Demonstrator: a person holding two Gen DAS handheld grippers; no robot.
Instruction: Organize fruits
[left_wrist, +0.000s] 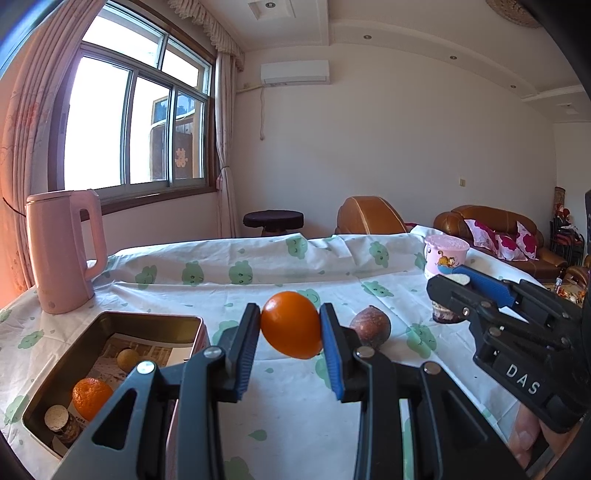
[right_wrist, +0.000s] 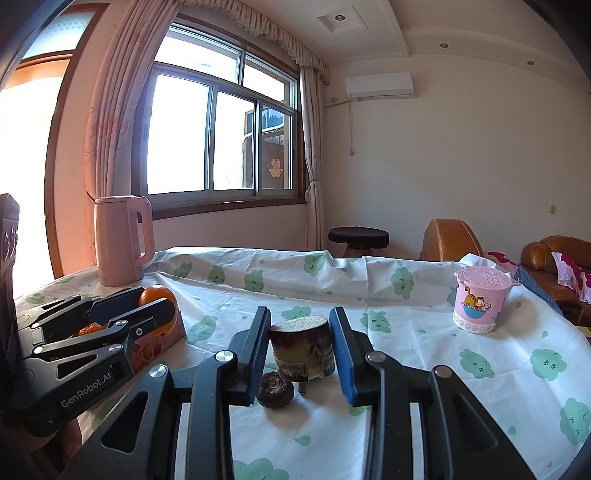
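Note:
My left gripper (left_wrist: 290, 325) is shut on a smooth orange fruit (left_wrist: 291, 325) and holds it above the table, just right of an open metal tin (left_wrist: 51, 391). The tin holds an orange tangerine (left_wrist: 91, 398), a small tan round fruit (left_wrist: 127, 360) and a sugarcane piece (left_wrist: 61, 424). A brown passion fruit (left_wrist: 370, 326) lies behind the held fruit. My right gripper (right_wrist: 300, 345) is shut on a short sugarcane stub (right_wrist: 301, 347), with a small dark chestnut-like fruit (right_wrist: 275, 389) on the cloth below. The right gripper also shows in the left wrist view (left_wrist: 448, 291).
A pink kettle (left_wrist: 62, 251) stands at the table's back left. A pink lidded cartoon cup (right_wrist: 480, 301) stands at the right. The table wears a white cloth with green prints (left_wrist: 258, 273). Sofas and a stool stand behind.

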